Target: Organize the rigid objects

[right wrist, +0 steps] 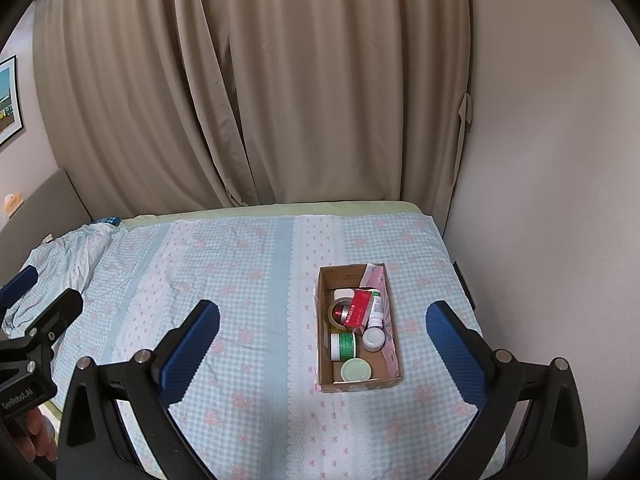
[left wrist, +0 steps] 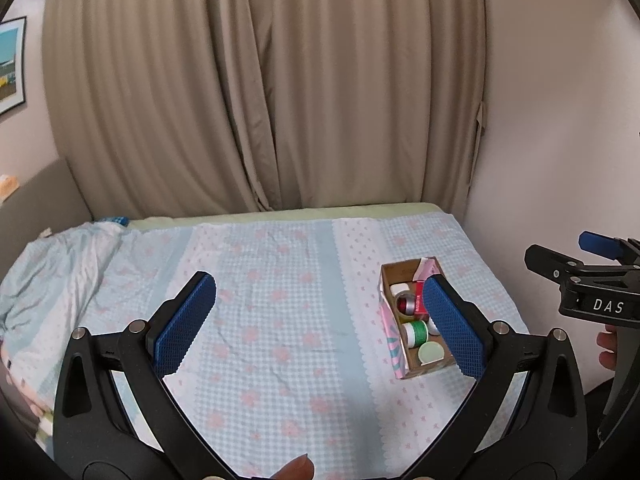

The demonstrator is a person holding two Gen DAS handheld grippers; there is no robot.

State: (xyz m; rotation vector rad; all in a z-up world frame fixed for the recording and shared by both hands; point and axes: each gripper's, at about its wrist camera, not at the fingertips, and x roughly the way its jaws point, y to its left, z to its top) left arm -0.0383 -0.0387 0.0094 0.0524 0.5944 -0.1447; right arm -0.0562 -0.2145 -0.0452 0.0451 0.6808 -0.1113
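Both grippers, left gripper (left wrist: 320,320) and right gripper (right wrist: 322,344), are hovering wide-jawed and empty over the checked bed (right wrist: 240,280); the cardboard box (right wrist: 394,380) of jars is sitting near the wall (right wrist: 540,200), beige curtains (right wrist: 260,100) hanging behind.

bedspread (right wrist: 240,280) bare left of crowded box (right wrist: 394,364)

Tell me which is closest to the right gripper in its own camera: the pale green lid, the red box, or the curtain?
From the right gripper:
1. Pale green lid, at the cardboard box's near end.
2. Red box, mid-box.
3. Curtain, behind the bed.
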